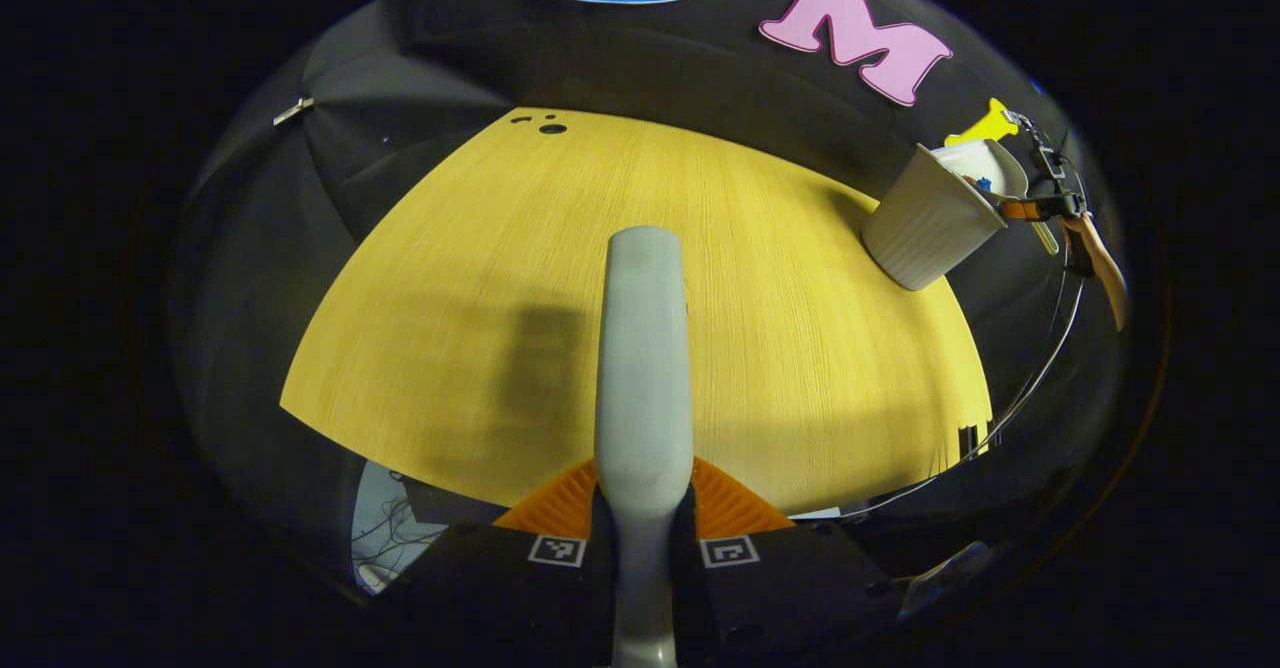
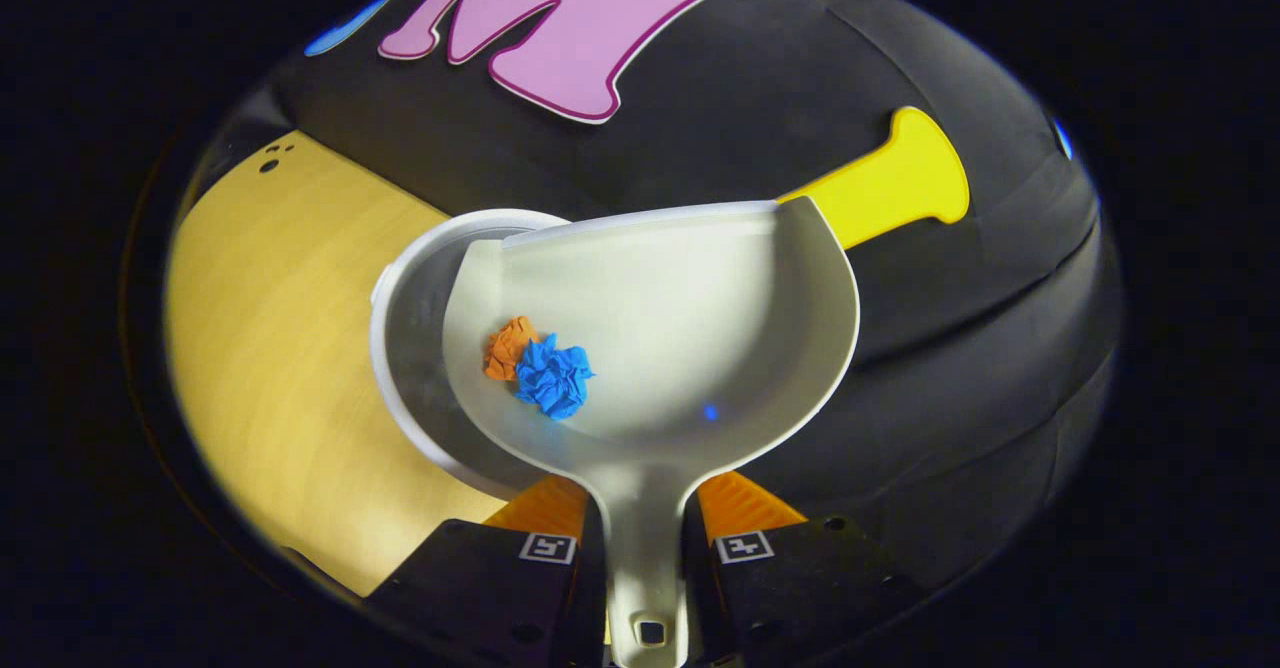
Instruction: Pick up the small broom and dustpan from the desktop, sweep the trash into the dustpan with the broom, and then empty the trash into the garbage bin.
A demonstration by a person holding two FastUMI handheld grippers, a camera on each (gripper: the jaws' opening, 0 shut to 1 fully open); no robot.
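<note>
Dustpan of pale grey plastic (image 2: 680,348) is held by its handle, clamped between the fingers of the right gripper (image 2: 645,538), and is tilted over the white ribbed plastic garbage bin (image 2: 400,348), which stands near the edge of the yellow wood-grain surface (image 2: 270,348). A grey broom handle (image 1: 643,348) is gripped between the fingers of the left gripper (image 1: 643,518), above the surface and well apart from the bin. Two crumpled paper scraps, one blue (image 2: 552,378) and one orange (image 2: 508,346), lie touching inside the pan. Sweeping is judged done; only the emptying remains.
</note>
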